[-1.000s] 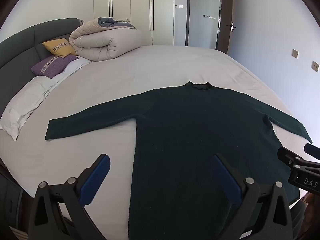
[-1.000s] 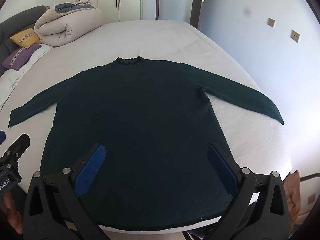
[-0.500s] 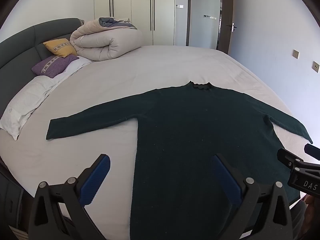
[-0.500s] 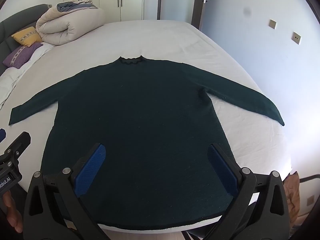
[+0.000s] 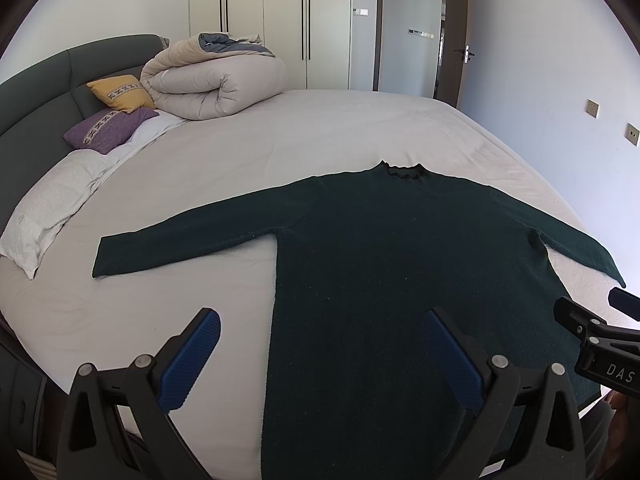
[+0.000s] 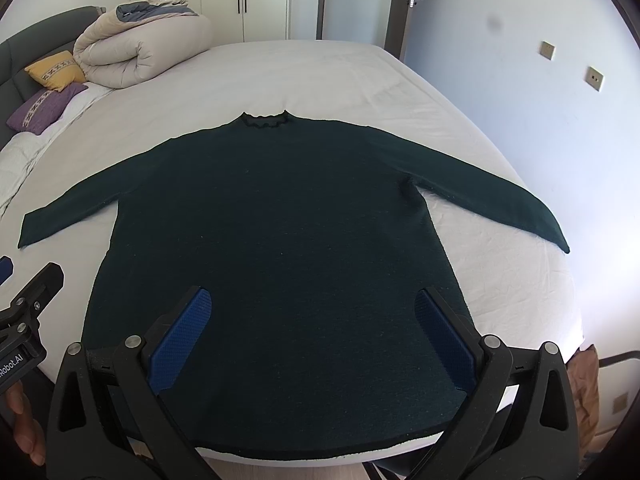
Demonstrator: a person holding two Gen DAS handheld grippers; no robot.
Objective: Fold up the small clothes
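Note:
A dark green long-sleeved sweater point(image 5: 384, 264) lies flat on the white bed point(image 5: 320, 136), collar away from me, both sleeves spread out. It also shows in the right wrist view point(image 6: 280, 232). My left gripper point(image 5: 320, 344) is open and empty, hovering above the sweater's lower left edge. My right gripper point(image 6: 312, 320) is open and empty, hovering above the sweater's hem. Each gripper's body shows at the edge of the other's view.
A rolled beige duvet point(image 5: 212, 80), a yellow pillow point(image 5: 120, 92) and a purple pillow point(image 5: 108, 132) sit by the dark headboard at the far left. The bed's near edge point(image 6: 360, 454) lies just under the hem. A wall with sockets runs along the right.
Both grippers have drifted very slightly; the sweater has not moved and both grippers stay open.

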